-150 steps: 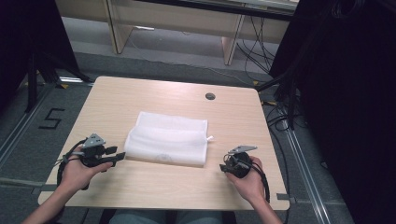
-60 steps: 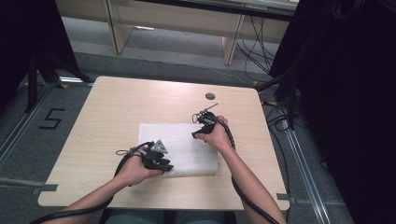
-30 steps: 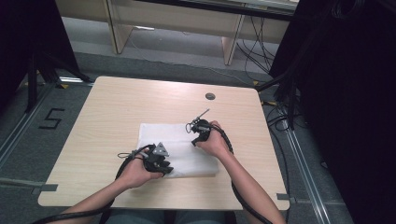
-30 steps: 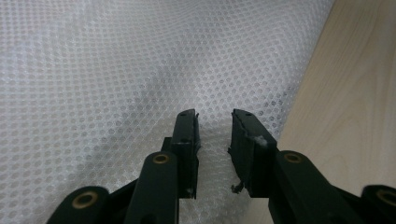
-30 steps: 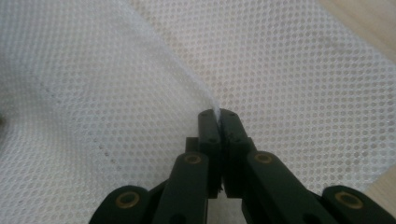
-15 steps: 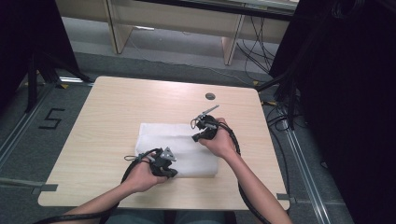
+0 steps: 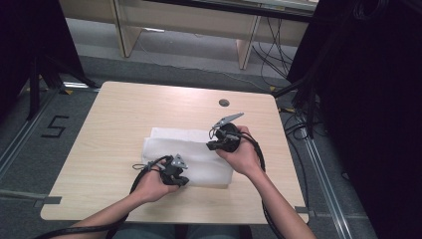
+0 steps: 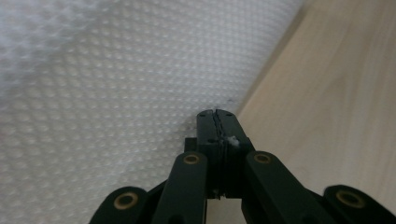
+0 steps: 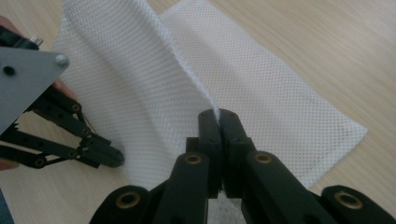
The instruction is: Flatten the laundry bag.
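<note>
While the left gripper pinches the white mesh cloth's near edge, the right gripper pinches a raised fold

A white cloth with a fine dotted mesh weave lies on the pale wood-grain table; beside the table, a black "5" marks grey floor.

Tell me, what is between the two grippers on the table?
In the high view, white cloth lies between the left gripper and the right gripper. Each pinches an edge.
</note>
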A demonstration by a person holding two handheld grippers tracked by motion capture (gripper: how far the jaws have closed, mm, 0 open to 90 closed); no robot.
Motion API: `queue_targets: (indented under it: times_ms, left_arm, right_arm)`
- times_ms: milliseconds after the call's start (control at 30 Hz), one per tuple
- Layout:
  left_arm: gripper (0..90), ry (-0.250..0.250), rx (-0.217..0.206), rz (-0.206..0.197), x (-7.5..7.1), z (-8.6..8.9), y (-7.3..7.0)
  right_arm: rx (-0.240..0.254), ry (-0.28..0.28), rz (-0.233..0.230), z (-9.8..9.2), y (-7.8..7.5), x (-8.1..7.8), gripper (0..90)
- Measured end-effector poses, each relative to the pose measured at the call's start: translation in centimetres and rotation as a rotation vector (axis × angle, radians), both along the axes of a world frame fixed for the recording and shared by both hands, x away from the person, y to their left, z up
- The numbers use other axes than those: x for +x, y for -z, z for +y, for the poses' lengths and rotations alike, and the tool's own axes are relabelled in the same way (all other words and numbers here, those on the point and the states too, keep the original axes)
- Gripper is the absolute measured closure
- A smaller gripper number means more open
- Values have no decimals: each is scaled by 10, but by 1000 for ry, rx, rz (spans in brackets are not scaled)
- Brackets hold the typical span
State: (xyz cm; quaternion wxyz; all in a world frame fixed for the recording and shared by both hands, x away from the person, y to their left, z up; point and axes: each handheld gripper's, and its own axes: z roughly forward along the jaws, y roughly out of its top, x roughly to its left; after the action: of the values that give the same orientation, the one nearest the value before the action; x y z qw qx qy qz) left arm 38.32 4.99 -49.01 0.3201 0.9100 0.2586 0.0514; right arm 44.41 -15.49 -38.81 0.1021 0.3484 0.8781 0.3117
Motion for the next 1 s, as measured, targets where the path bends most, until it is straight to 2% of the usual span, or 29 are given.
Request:
queue_targets:
  times_ms: [33,67,100,133,167,200,233,267,300,333,367,400,433,467,500,567,600,633,667,700,733,767,800,833,900,933,1000]
  left_arm:
    - [883,13,14,-6,-3,-1,-1]
    - [883,17,11,-11,-6,-2,-1]
    - [884,20,18,-13,-8,-2,0]
    - [885,-8,2,-2,-10,-2,2]
    - [885,13,28,-10,-7,-1,2]
    - [886,-16,9,-4,-6,-1,4]
    - [887,-5,29,1,-3,1,3]
    - [887,-52,-7,8,-3,0,5]
    - [887,-32,25,4,1,3,4]
    - [887,-46,17,11,2,4,4]
    - [886,-43,18,4,4,5,4]
    - [886,-96,-31,10,3,2,6]
    - [886,-85,-18,9,4,4,6]
    - [885,-46,23,-1,7,6,4]
    - [884,-66,8,10,7,6,6]
    - [881,-59,16,2,9,6,6]
    - [880,-99,-27,-2,8,4,9]
    - [879,-114,-40,8,7,3,10]
    - [878,-88,-10,3,8,5,9]
    - [877,-97,-19,-7,7,4,10]
    - [876,-111,-28,2,4,3,11]
    - [876,-102,-36,-8,4,2,11]
    - [875,-110,-40,2,3,1,12]
    - [874,-110,-39,3,3,1,12]
    - [871,-107,-35,-4,4,1,12]
    - [871,-102,-31,-11,5,2,12]
    - [870,-102,-14,-20,6,3,10]
  right_arm:
    - [10,-13,38,-1,-5,-3,899]
    - [10,-13,38,-1,-5,-3,899]
    - [9,-41,9,-3,-5,-2,899]
    - [12,-34,15,-3,-7,-4,898]
    - [18,-17,27,-3,-9,-7,898]
    - [23,-34,17,-3,-9,-9,899]
    - [22,-26,14,-3,-11,-12,898]
    - [22,-26,14,-3,-11,-12,898]
    - [32,-20,14,-2,-12,-15,898]
    - [18,-68,-20,-5,-12,-15,898]
    - [34,-53,-18,-4,-13,-19,898]
    - [27,-76,-22,-5,-14,-20,898]
    - [25,-74,-22,-5,-15,-22,898]
    - [51,-40,0,-2,-16,-26,898]
    - [28,-86,-22,-5,-17,-26,898]
    - [30,-96,-33,-5,-17,-30,899]
    - [38,-79,-10,-5,-18,-33,898]
    - [44,-94,-34,-5,-16,-34,899]
    - [42,-85,-29,-5,-17,-37,898]
    - [47,-90,-25,-4,-17,-39,898]
    - [44,-107,-39,-5,-17,-39,898]
    - [60,-85,-46,-4,-15,-41,898]
    - [56,-79,-28,-4,-16,-43,898]
    - [54,-95,-28,-5,-17,-44,898]
    - [71,-91,-32,-6,-16,-46,898]
    - [65,-86,-17,-7,-17,-48,898]
    - [81,-94,-42,-8,-15,-50,898]
